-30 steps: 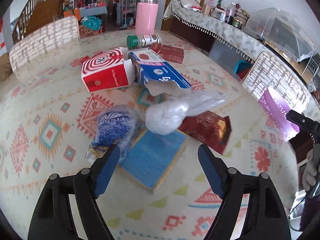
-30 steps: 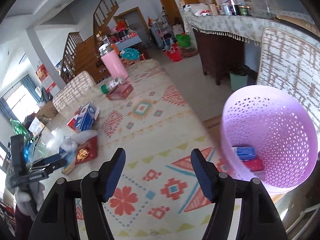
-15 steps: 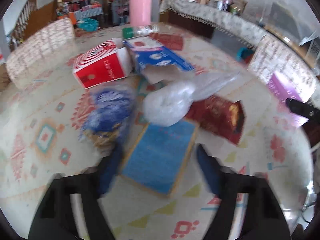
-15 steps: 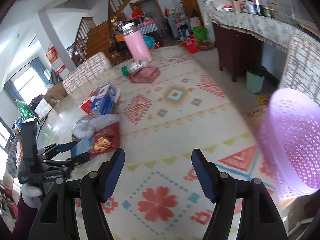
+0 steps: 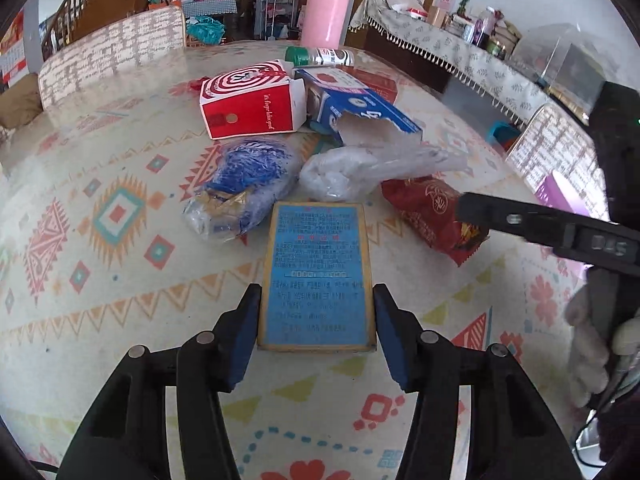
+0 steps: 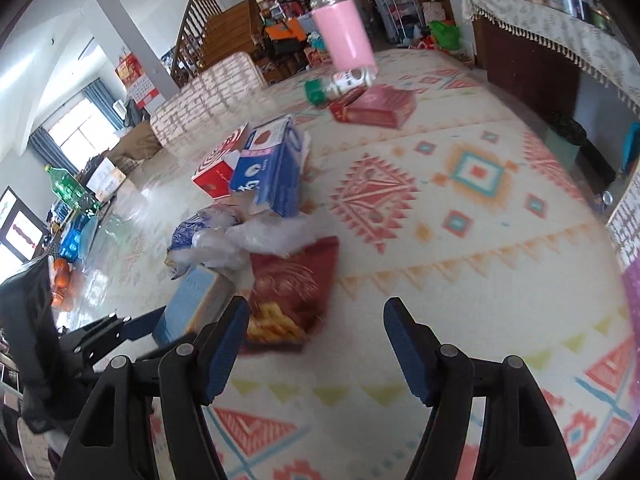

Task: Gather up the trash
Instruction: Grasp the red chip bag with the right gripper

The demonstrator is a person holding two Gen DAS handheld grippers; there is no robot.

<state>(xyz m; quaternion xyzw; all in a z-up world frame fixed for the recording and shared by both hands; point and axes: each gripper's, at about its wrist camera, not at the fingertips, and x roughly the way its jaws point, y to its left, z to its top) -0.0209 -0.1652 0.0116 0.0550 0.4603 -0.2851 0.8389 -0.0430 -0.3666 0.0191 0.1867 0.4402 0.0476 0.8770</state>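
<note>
A flat blue box (image 5: 316, 264) lies on the patterned table, its near end between the pads of my left gripper (image 5: 316, 308). The jaws are closing and both pads meet the box's long edges. Just behind it lie a blue-patterned plastic bag (image 5: 248, 176), a clear plastic bag (image 5: 360, 168) and a red snack bag (image 5: 432, 216). My right gripper (image 6: 316, 320) hangs open and empty above the table, just short of the red snack bag (image 6: 296, 288). One of its fingers (image 5: 560, 232) reaches in from the right in the left wrist view.
Behind the pile lie a red carton (image 5: 252, 104), a torn blue carton (image 5: 360, 112) and a flat red box (image 6: 376, 108). Further back are a green-capped bottle (image 5: 320, 56) and a tall pink bottle (image 5: 326, 12). A purple basket (image 5: 560, 196) stands off the table's right edge.
My left gripper has dropped forward onto the blue box and narrowed around it. My right gripper has swung left from the purple basket to the red snack bag.
</note>
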